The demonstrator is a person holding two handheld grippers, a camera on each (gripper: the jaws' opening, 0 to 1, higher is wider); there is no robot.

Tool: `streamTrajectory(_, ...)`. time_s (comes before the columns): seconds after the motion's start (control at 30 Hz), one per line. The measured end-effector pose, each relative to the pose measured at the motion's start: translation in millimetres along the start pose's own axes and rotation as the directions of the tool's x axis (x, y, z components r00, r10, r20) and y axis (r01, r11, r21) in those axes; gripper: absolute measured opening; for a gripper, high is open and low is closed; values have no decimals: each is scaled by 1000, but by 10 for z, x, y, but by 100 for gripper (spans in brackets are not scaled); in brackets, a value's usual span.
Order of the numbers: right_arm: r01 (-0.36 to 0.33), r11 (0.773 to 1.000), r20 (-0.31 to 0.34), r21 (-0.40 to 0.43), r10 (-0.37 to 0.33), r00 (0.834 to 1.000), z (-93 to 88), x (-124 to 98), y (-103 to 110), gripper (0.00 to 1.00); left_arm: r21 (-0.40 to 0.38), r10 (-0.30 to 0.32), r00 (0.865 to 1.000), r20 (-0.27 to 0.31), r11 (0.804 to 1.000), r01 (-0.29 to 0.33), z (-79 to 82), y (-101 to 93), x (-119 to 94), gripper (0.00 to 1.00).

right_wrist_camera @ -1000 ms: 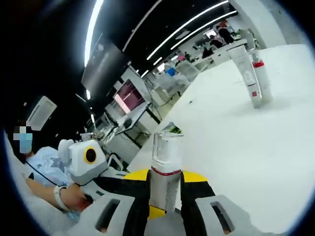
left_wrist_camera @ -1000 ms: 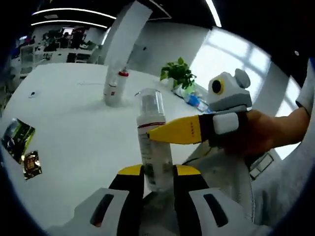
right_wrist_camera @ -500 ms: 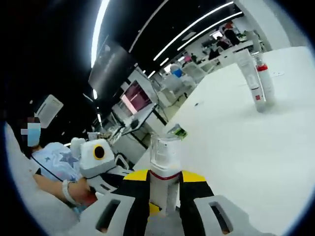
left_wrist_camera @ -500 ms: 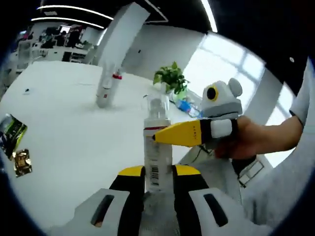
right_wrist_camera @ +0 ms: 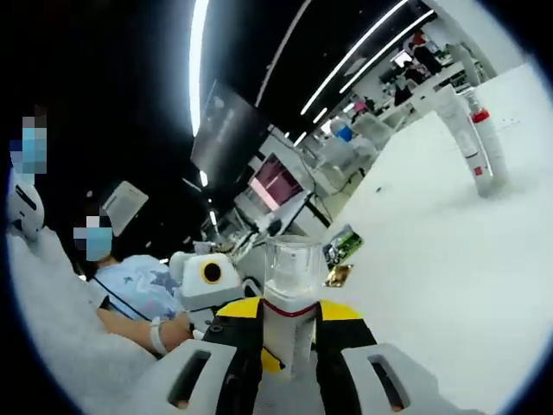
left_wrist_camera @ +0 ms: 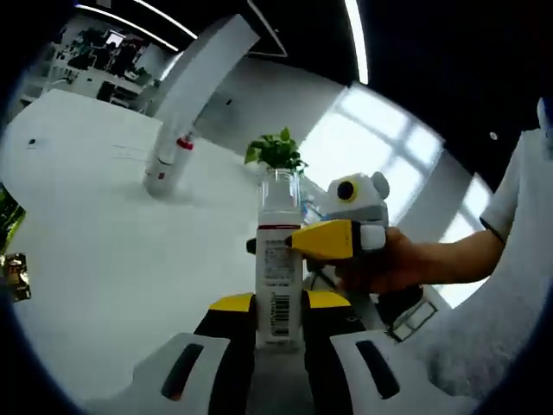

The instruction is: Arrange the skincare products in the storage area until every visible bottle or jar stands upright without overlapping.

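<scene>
While a white pump bottle [left_wrist_camera: 278,259] with a clear cap and red band is gripped by both tools, it is held above a white table [left_wrist_camera: 104,251]. What the opaque bottle holds cannot be told; a barcode is seen low on its label.

Through the left gripper view, the left gripper [left_wrist_camera: 278,304] is seen with its yellow-tipped jaws closed to bottle width on the lower body, the bottle rising upright between them. The right gripper [left_wrist_camera: 298,243] is brought in from the right, held in a hand [left_wrist_camera: 389,264], its yellow jaw laid across the bottle near the red band. Farther back on the table, two bottles [left_wrist_camera: 164,164] are seen leaning together, one red-capped, with a potted plant [left_wrist_camera: 275,153] beyond them before a bright window. Foil packets [left_wrist_camera: 10,268] lie at the left edge.

Through the right gripper view, the same bottle [right_wrist_camera: 292,298] is seen clasped between the right gripper's [right_wrist_camera: 290,313] narrowed jaws, its clear cap topmost. The left gripper [right_wrist_camera: 207,290] is seen to the left, touching the bottle low down, with a person in a star-print shirt [right_wrist_camera: 143,294] behind it. The leaning pair [right_wrist_camera: 477,143] stands well apart at upper right, and packets [right_wrist_camera: 341,255] lie near the bottle's cap.
</scene>
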State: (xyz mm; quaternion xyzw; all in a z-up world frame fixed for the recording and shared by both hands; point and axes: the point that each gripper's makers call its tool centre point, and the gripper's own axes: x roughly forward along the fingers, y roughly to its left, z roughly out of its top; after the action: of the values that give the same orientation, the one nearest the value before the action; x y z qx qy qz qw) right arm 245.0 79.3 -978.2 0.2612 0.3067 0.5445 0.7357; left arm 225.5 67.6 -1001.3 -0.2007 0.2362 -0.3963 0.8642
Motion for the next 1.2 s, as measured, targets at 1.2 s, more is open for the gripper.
streamTrajectory(1.2, -202, 963, -158, -176, 175, 972, -98, -110, 269, 13, 105, -87, 994, -63, 990, 93, -108, -225, 37, 20)
